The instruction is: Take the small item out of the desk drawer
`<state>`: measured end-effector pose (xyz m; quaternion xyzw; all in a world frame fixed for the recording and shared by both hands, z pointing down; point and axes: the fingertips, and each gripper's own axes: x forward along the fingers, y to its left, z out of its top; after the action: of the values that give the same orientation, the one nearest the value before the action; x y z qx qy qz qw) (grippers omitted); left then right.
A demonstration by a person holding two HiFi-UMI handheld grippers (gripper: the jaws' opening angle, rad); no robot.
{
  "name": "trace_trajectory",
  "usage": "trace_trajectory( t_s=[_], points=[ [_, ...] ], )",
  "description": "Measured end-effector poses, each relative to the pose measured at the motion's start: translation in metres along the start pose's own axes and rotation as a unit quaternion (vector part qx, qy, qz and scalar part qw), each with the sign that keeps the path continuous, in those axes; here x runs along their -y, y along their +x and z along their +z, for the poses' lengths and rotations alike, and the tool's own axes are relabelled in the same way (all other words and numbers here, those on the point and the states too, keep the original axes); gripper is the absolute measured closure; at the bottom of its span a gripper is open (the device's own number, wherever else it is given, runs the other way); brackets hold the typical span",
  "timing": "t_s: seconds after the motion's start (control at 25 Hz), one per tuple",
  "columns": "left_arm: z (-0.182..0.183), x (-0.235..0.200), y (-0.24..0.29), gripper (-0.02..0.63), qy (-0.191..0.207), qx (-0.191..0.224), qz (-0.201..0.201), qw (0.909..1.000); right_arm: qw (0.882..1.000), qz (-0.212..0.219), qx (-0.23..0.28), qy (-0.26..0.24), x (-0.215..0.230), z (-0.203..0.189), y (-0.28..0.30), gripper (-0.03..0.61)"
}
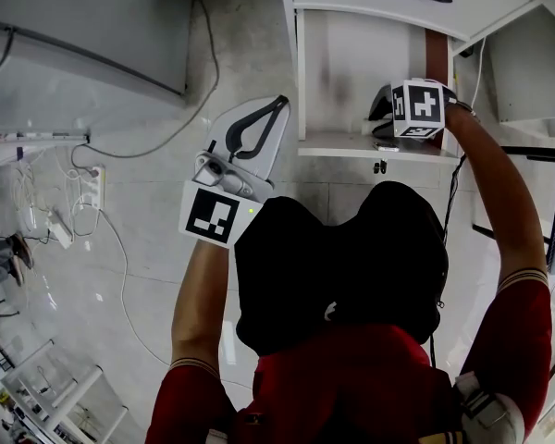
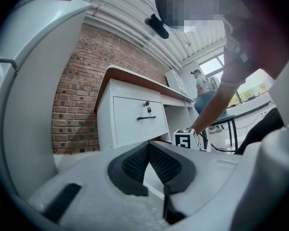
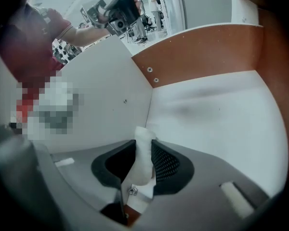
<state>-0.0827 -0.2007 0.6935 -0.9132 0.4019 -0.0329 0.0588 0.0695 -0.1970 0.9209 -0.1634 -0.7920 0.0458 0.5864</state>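
Keep your left gripper [image 2: 148, 146], jaws pressed together and empty, clear of the desk [image 2: 130, 119], and with the right gripper [image 3: 145, 146] pinching the item [image 3: 142, 162] firmly, lift straight out of the drawer's [image 3: 221, 119] near right corner.

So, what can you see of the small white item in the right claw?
The small white item is a narrow, matte piece with a rounded top, soft-looking like foam or cloth. It stands nearly upright between the dark textured pads of the right claw, which press on both its sides. Behind it lies the white drawer floor; its lower end is hidden.
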Motion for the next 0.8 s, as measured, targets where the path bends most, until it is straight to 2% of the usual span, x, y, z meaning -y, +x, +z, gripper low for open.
trace_trajectory(
  t_s=[0.44,0.8],
  points=[
    [0.014,0.000,0.003,0.612,-0.003,-0.003,-0.005,1.0000,0.997,-0.066,0.043,-0.016,0.008,0.021,-0.037,0.463],
    [0.047,0.005,0.006,0.612,0.000,-0.019,-0.016,0.9997,0.988,-0.126,0.085,-0.020,0.002,0.047,-0.088,0.465]
  ],
)
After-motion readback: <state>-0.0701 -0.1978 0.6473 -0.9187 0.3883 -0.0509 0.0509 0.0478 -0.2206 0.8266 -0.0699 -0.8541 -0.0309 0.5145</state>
